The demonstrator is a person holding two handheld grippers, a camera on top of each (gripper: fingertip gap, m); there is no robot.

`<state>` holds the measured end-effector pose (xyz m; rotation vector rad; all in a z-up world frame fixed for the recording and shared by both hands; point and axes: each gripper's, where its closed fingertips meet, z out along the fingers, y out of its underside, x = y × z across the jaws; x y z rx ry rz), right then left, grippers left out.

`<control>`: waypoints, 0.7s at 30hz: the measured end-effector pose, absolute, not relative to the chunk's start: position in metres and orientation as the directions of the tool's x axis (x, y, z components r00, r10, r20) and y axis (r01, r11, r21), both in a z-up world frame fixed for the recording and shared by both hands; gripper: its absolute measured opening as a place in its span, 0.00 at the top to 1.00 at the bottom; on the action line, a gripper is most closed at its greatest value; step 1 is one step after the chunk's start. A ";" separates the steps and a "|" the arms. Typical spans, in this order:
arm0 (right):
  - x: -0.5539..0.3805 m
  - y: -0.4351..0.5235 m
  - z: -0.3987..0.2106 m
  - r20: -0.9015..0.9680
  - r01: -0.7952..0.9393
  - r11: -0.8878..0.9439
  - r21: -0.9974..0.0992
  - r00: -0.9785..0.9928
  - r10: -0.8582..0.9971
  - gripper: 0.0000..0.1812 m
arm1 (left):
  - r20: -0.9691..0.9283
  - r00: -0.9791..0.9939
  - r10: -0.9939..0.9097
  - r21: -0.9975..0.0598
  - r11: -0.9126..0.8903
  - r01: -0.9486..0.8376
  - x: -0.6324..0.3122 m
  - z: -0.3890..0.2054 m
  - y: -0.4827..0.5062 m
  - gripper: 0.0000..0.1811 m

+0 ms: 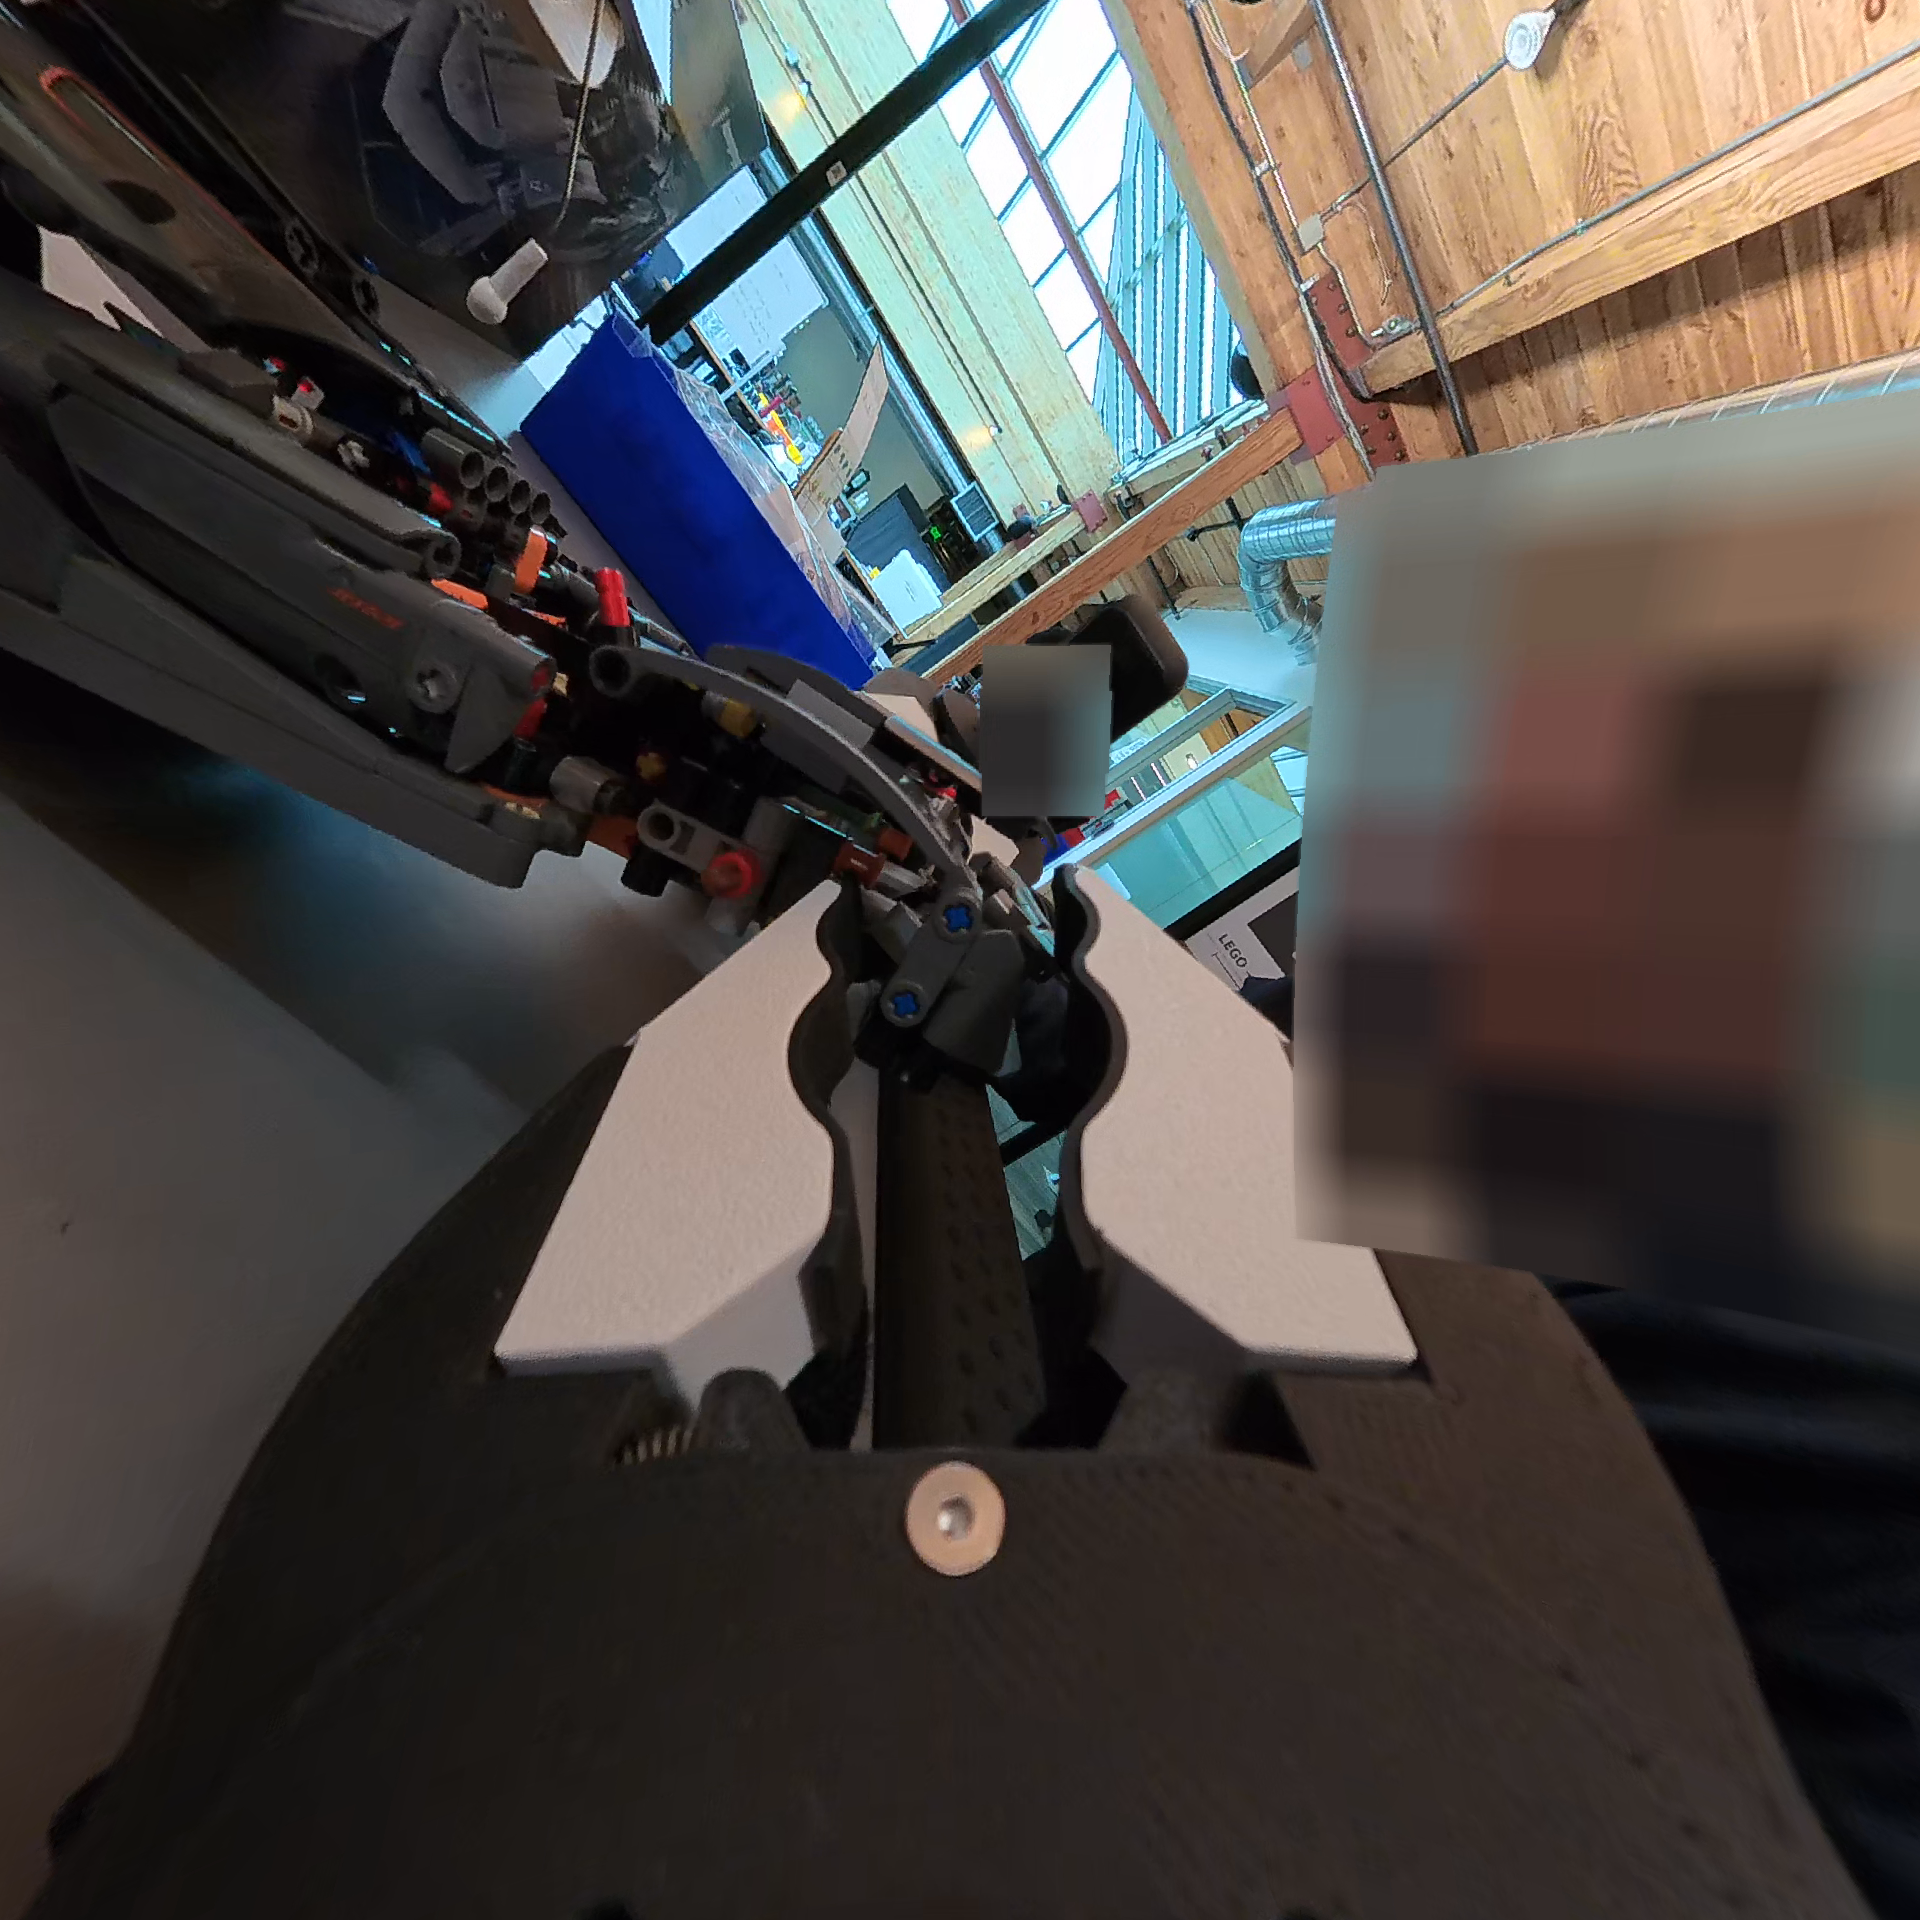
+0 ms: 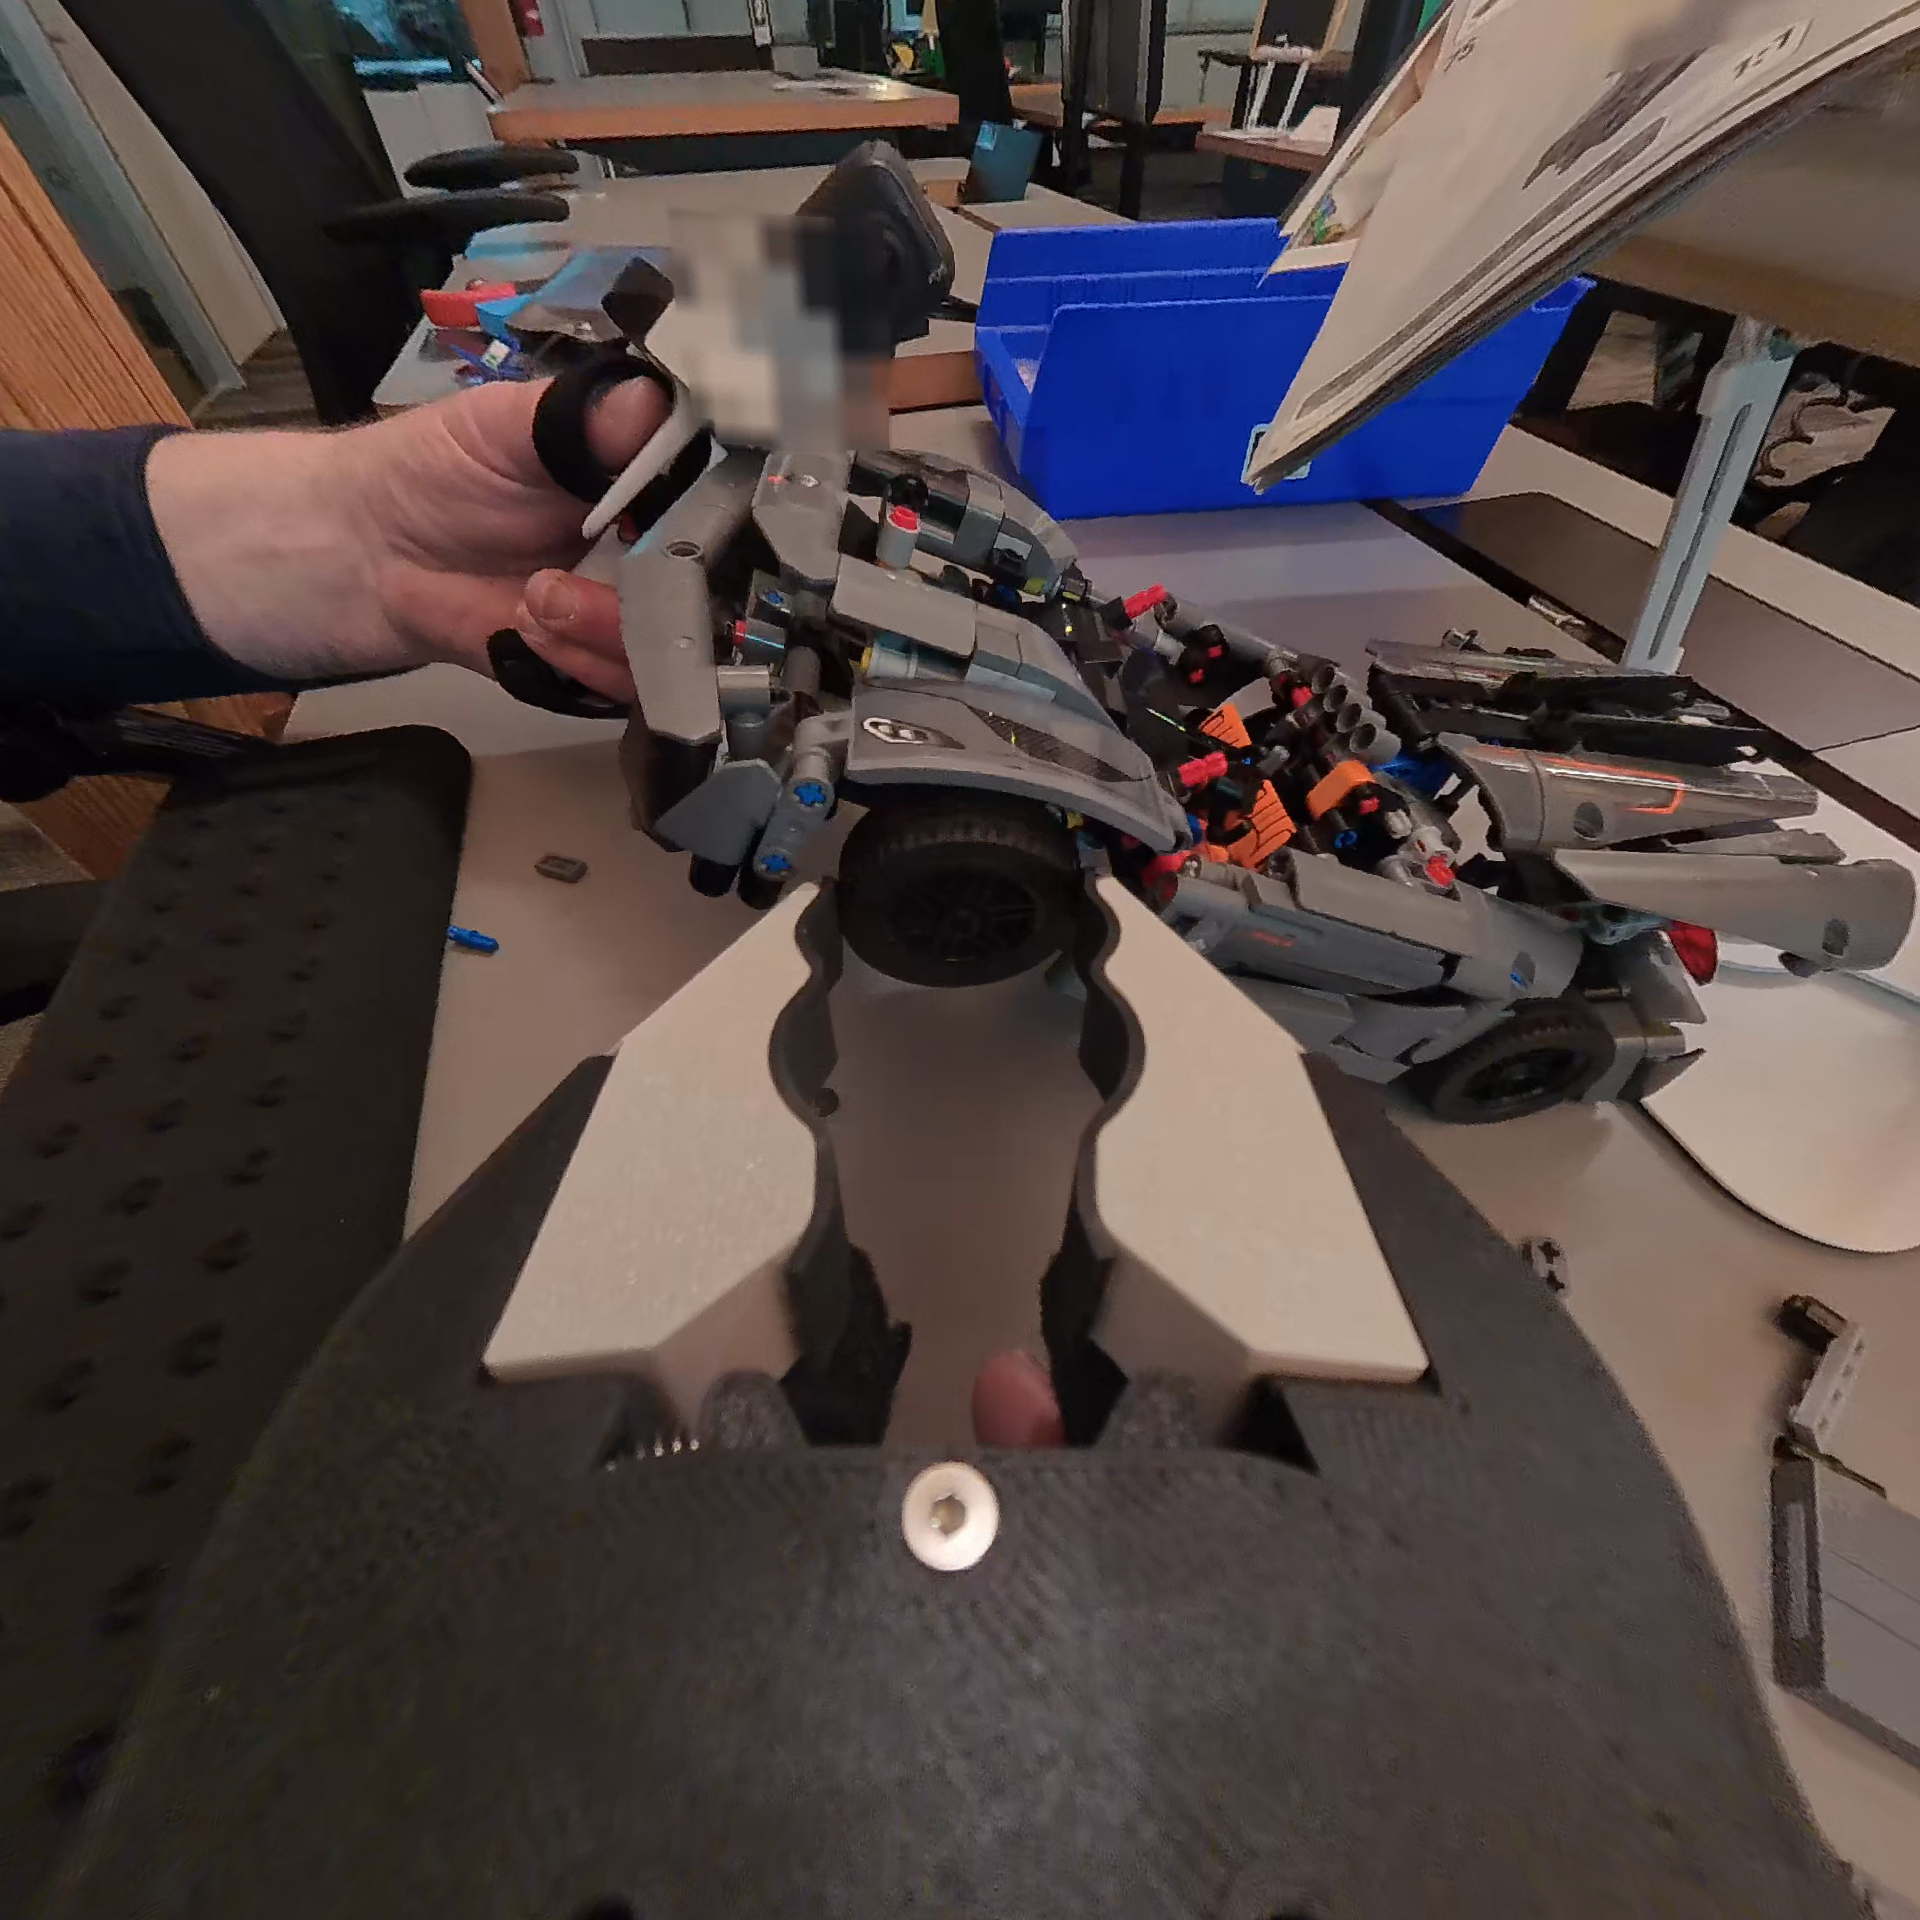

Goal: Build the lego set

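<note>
On the pale tabletop (image 2: 582, 790) sits the grey lego car (image 2: 1299, 831), its nose lifted clear of the surface and its rear wheel (image 2: 1517, 1070) down; the left gripper (image 1: 951, 971) has its white fingers (image 1: 727, 1091) closed around the front wheel (image 1: 951, 1247), with the grey nose link and its blue pins (image 1: 956, 916) just past the tips; in the right wrist view a person's hand (image 2: 416, 540) holds that gripper against the car's nose; the right gripper (image 2: 956, 904) stands with its jaws spread, nothing between them, tips just beside the other front wheel (image 2: 956, 894) without clearly touching; a blue bin (image 2: 1195, 364) stands behind the car, an instruction booklet (image 2: 1558, 208) above it; a small blue pin (image 2: 473, 941) and a dark grey piece (image 2: 561, 868) lie loose on the table near the nose.
</note>
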<state>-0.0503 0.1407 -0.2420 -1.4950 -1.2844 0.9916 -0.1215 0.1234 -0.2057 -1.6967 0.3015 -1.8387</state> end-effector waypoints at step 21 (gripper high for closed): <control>-0.061 0.139 -0.248 0.064 0.352 0.028 -0.935 0.092 0.994 0.76 | 0.817 0.050 -0.575 -0.565 -0.779 0.272 -0.127 -0.211 0.125 0.83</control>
